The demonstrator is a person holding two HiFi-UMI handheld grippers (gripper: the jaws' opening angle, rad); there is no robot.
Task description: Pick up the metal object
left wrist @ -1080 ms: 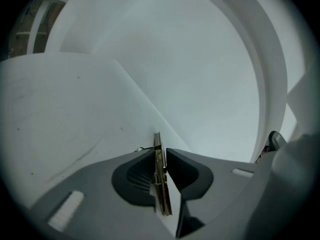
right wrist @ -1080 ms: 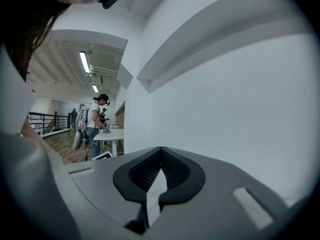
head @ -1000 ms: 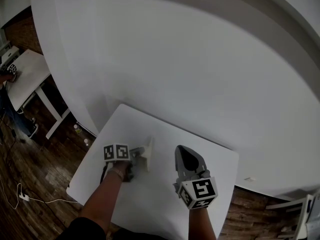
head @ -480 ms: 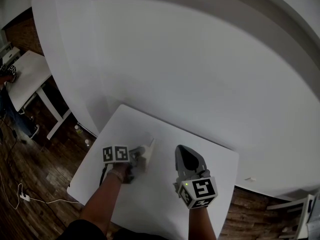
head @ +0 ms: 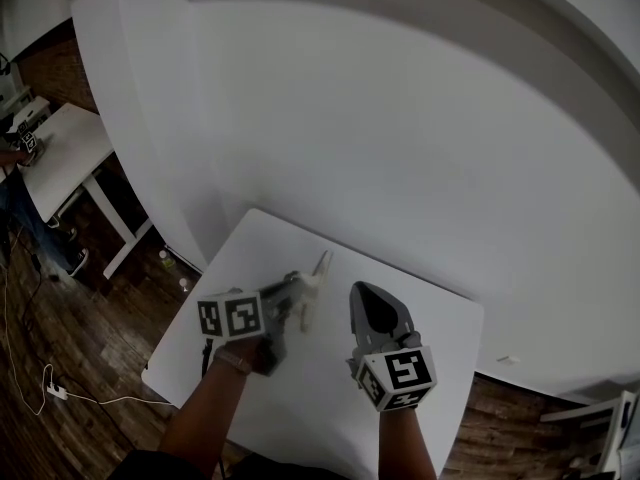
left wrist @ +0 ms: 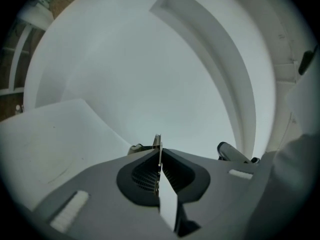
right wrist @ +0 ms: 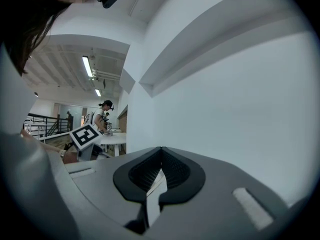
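Left gripper (head: 288, 300): jaws just closed, now clamping metal object (head: 314, 286), which is lifted off table (head: 430, 368); earlier it lay there. Right gripper (head: 366, 300): jaws together, empty, unmoved above table.

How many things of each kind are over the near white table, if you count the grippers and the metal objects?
Grippers: 2 (left gripper, right gripper)
Metal objects: 1 (the metal object, clamped in the left gripper)
Total: 3
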